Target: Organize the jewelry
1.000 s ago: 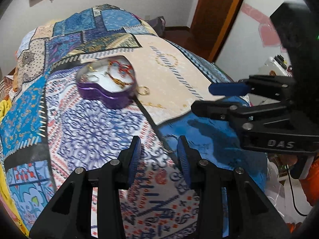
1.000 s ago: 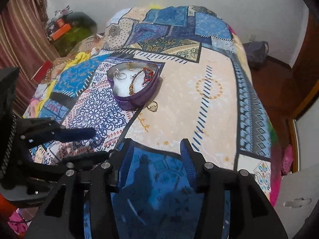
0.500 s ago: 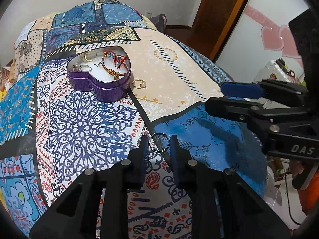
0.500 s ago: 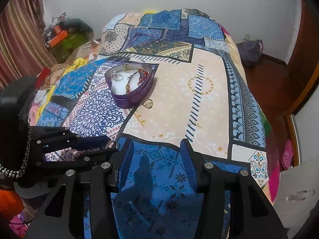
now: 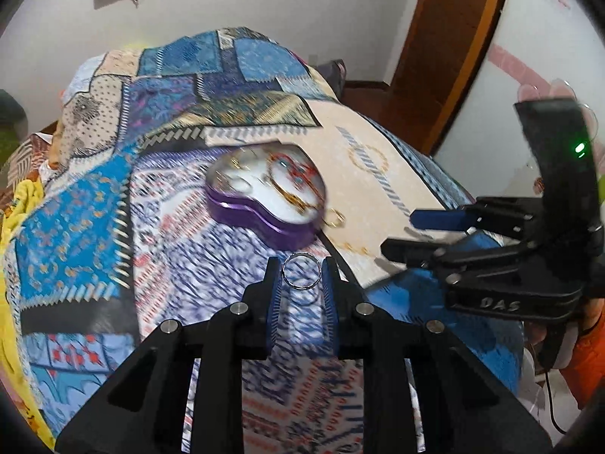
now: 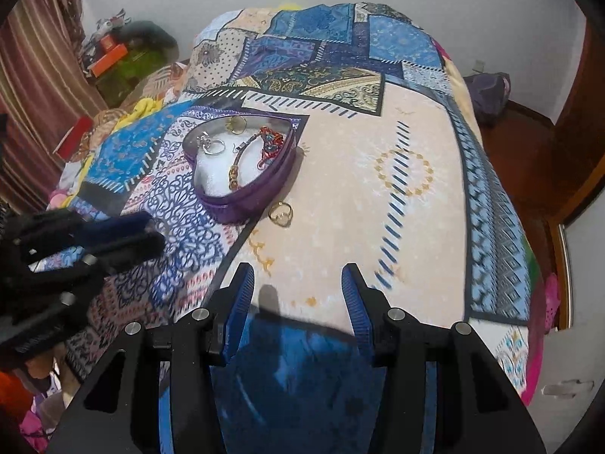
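Pinching a silver ring (image 5: 301,275) between its tips, the left claw (image 5: 301,278) hangs above the bed (image 6: 378,196) near the purple heart-shaped tin (image 6: 242,174). The right claw (image 6: 298,295) is spread wide, holding nothing.

Only one readable marking: raised letters "DAS" on the black body of the right gripper (image 5: 408,235), seen from the left wrist view, low on its side plate near the lower edge. No other text, label, brand, number or sign legible anywhere else in either view; patterns on the bedspread (image 6: 397,159) purely ornamental, and the small boxes in the far corner of the room too blurred to read.
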